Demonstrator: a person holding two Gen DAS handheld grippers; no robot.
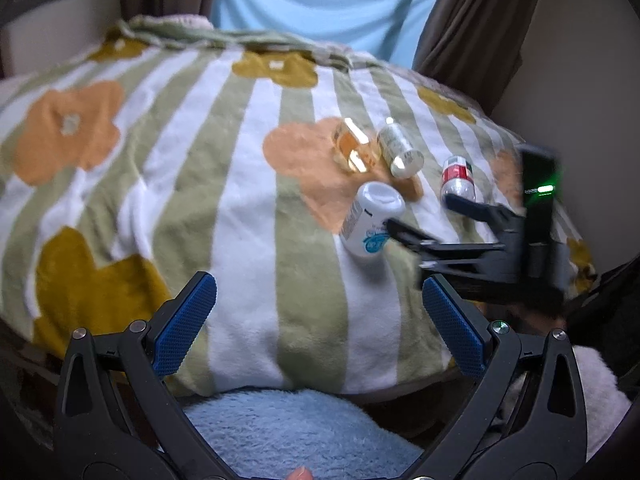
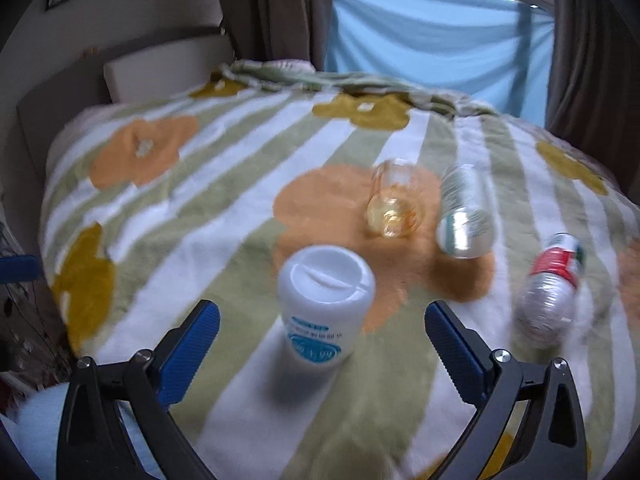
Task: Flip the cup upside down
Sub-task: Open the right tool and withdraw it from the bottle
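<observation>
A white cup (image 2: 326, 300) with a blue label stands on the flowered blanket (image 2: 224, 240), closed end up, its print reading inverted. My right gripper (image 2: 320, 314) is open, and the cup sits just ahead of and between its blue pads (image 2: 192, 352) without touching them. In the left wrist view the same cup (image 1: 370, 220) stands right of centre, with the right gripper (image 1: 419, 211) reaching in from the right, one black fingertip close beside it. My left gripper (image 1: 320, 304) hangs open and empty over the blanket's near edge (image 1: 280, 352). Both views are blurred.
Beyond the cup, a clear amber glass (image 2: 394, 208) lies on its side, a clear bottle (image 2: 464, 216) beside it. A red-labelled bottle (image 2: 552, 284) lies to the right. Curtains and blue cloth (image 2: 432, 40) hang behind the bed. A pale blue towel (image 1: 296, 428) lies below my left gripper.
</observation>
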